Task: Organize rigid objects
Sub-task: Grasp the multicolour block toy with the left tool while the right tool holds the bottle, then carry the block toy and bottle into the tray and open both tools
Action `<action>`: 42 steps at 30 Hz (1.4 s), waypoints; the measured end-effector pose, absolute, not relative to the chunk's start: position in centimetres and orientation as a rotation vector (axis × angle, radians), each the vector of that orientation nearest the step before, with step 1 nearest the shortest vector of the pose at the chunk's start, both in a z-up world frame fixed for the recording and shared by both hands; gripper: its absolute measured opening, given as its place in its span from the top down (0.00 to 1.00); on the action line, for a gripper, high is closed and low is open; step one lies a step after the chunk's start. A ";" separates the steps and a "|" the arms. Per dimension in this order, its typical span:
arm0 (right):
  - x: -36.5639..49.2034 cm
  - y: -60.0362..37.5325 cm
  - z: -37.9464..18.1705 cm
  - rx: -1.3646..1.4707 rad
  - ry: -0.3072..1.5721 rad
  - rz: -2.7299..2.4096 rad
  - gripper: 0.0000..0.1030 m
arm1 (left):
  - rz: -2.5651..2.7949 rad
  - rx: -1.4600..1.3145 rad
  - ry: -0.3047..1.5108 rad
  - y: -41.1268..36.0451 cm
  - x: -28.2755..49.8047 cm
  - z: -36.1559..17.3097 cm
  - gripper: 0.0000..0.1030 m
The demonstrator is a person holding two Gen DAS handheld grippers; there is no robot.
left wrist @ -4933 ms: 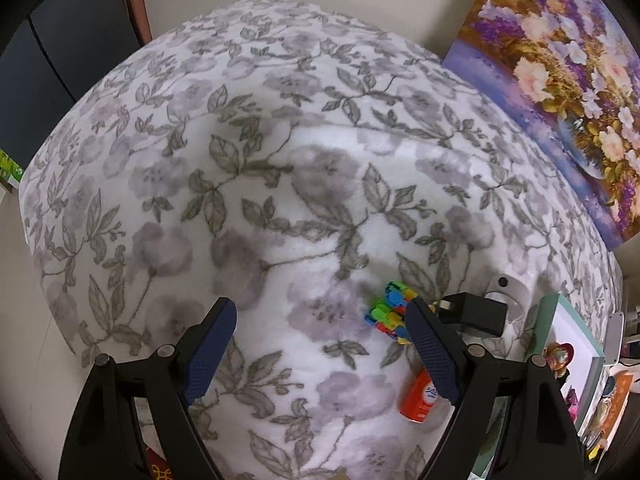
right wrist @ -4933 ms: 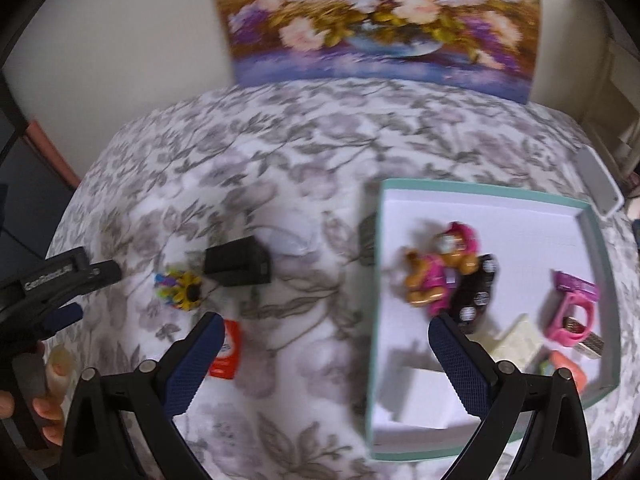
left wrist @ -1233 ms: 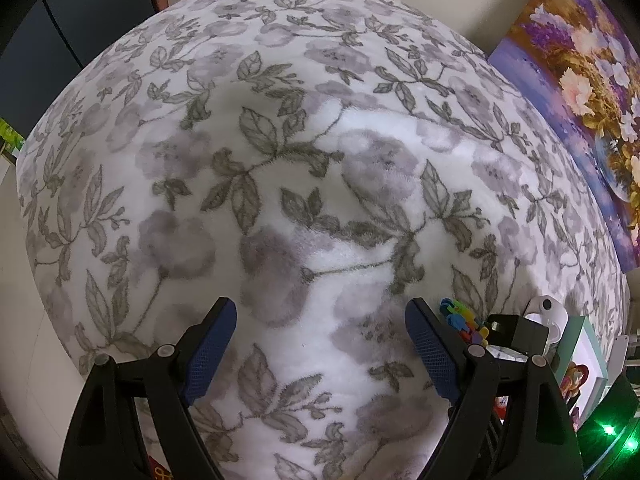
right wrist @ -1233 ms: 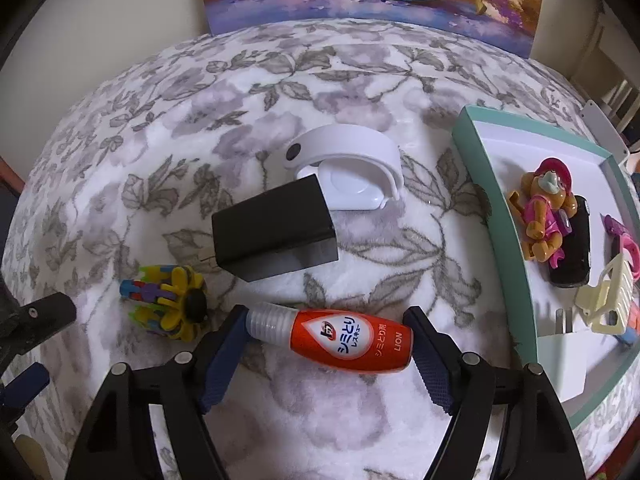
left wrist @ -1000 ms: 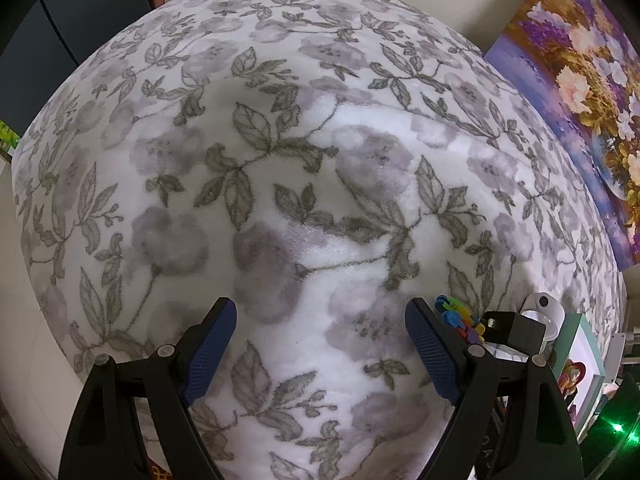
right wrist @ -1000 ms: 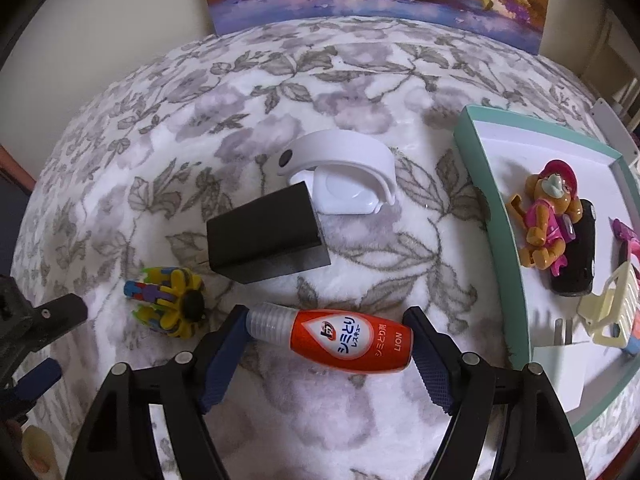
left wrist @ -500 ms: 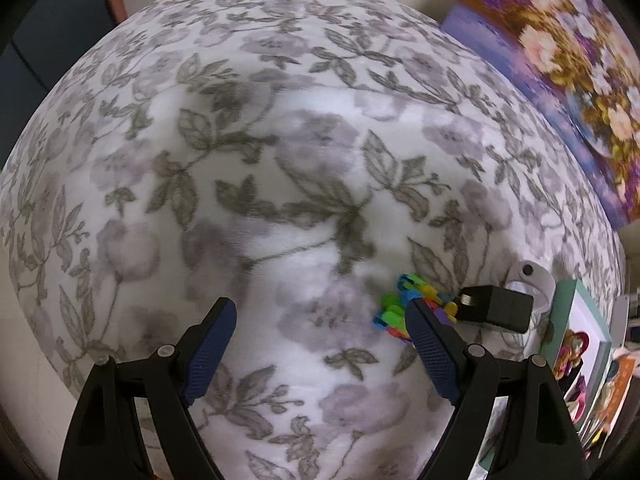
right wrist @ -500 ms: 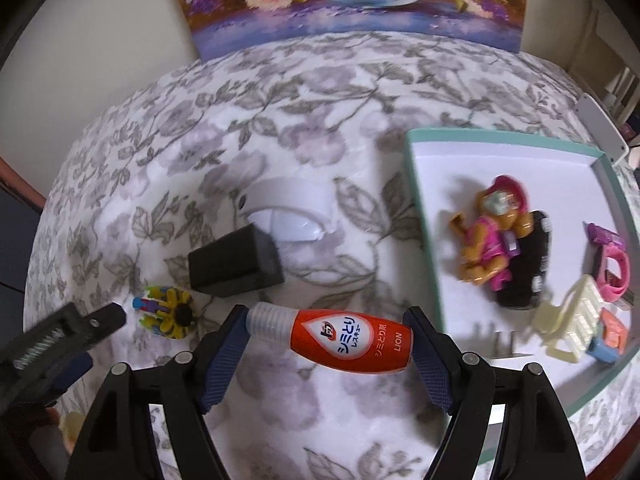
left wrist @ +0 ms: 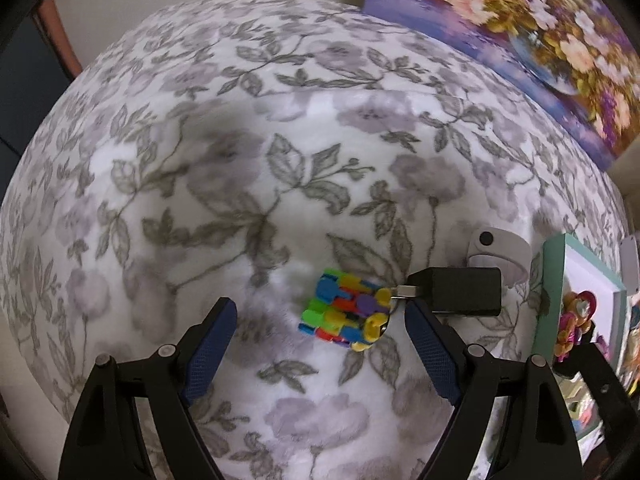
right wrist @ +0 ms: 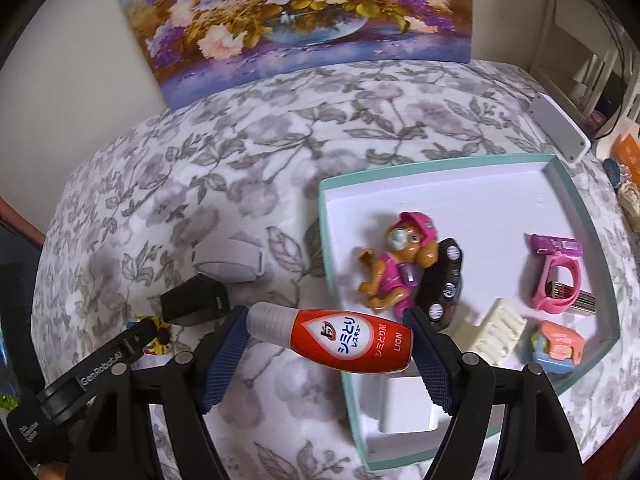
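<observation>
Bottle: red stain-remover bottle [right wrist: 340, 339] lies crosswise between the pads of the right tongs [right wrist: 328, 346], lifted above the blanket, clear cap to the left, base to the right, just over the near left edge of the tray.
Right tongs: clamped on the bottle end to end, one pad on the cap, the other on the base.
Slip risk: the grip seems to rest on two small rounded ends; a tilt or a jolt could let the smooth plastic pivot and drop out short of the tray.
Collision risk: the bottle hangs close above the teal rim of the tray [right wrist: 440, 166]; a low pass may knock that rim, and a careless release may land on the pink toy dog [right wrist: 394, 266] or the black toy car [right wrist: 446, 280].
Right pose: tongs point forward and slightly down, raised above the surface, straddling the tray's left wall.
Left tongs: the left tongs [left wrist: 320, 350] are spread wide and hold nothing.
Left pose: low over the blanket [left wrist: 200, 160], aimed at the multicoloured block toy [left wrist: 346, 312], which sits between and just ahead of the pads.
Left risk: the black charger [left wrist: 460, 292] touches or nearly touches the toy, so a closing pad may snag it.
Further out: white rounded gadget [left wrist: 498, 248] beyond the charger; flower painting [right wrist: 296, 16] against the wall.
</observation>
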State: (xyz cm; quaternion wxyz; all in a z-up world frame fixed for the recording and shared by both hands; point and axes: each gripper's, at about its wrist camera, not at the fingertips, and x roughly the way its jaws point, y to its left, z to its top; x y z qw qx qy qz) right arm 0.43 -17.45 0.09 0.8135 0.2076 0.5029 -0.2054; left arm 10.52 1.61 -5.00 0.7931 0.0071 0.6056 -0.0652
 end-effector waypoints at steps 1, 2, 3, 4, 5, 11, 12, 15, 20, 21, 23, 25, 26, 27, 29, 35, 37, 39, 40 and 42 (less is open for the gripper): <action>0.3 -17.7 0.1 0.448 1.073 -0.439 0.22 | -0.139 0.024 1.302 1.3 10.6 -5.2 0.18; 0.2 -17.9 0.2 0.452 1.072 -0.440 0.22 | -0.139 0.033 1.301 1.2 10.6 -5.4 0.20; 0.1 -18.1 0.2 0.455 1.071 -0.440 0.22 | -0.136 0.041 1.302 1.0 10.7 -5.7 0.26; 0.0 -18.2 0.3 0.457 1.070 -0.440 0.22 | -0.133 0.045 1.304 0.8 10.9 -6.0 0.34; -0.1 -18.3 0.4 0.459 1.070 -0.438 0.22 | -0.133 0.047 1.307 0.9 10.8 -6.1 0.37; -0.4 -18.8 0.6 0.475 1.067 -0.429 0.22 | -0.123 0.065 1.283 0.4 10.6 -5.8 0.54; -0.4 -18.9 0.7 0.475 1.067 -0.430 0.22 | -0.118 0.066 1.272 0.4 10.6 -5.5 0.56; -0.6 -19.1 0.9 0.474 1.065 -0.432 0.22 | -0.108 0.071 1.253 0.4 10.3 -4.7 0.57; -1.0 -19.7 1.2 0.487 1.063 -0.429 0.22 | -0.106 0.063 1.228 0.3 9.6 -3.3 0.57; -1.1 -19.9 1.2 0.490 1.062 -0.429 0.22 | -0.098 0.066 1.217 0.3 9.4 -2.8 0.57; -1.4 -20.3 1.5 0.499 1.056 -0.430 0.22 | -0.095 0.064 1.176 0.3 8.8 -1.4 0.57; -1.7 -20.9 1.7 0.507 1.049 -0.436 0.22 | -0.109 0.057 1.143 -0.1 8.3 -0.2 0.57; -2.0 -21.2 1.9 0.510 1.045 -0.443 0.22 | -0.118 0.050 1.132 -0.2 8.0 0.3 0.57; -2.1 -21.5 2.0 0.512 1.043 -0.446 0.22 | -0.138 0.030 1.120 -0.5 7.7 1.1 0.57; -2.5 -22.2 2.2 0.523 1.040 -0.451 0.22 | -0.168 0.004 1.110 -0.9 7.2 1.8 0.57; -3.5 -24.5 2.2 0.540 1.045 -0.481 0.22 | -0.252 -0.004 1.071 -3.9 5.4 3.8 0.57; -3.9 -25.7 2.1 0.555 1.045 -0.499 0.22 | -0.287 0.022 1.051 -5.9 4.6 4.5 0.57; -4.3 -27.2 1.6 0.569 1.049 -0.529 0.22 | -0.328 0.055 1.030 -8.1 3.8 5.1 0.57; -4.6 -27.9 1.4 0.574 1.055 -0.551 0.22 | -0.348 0.069 1.022 -9.1 3.5 5.3 0.57; -5.3 -29.4 1.0 0.580 1.061 -0.592 0.22 | -0.391 0.095 1.010 -11.2 2.8 5.7 0.57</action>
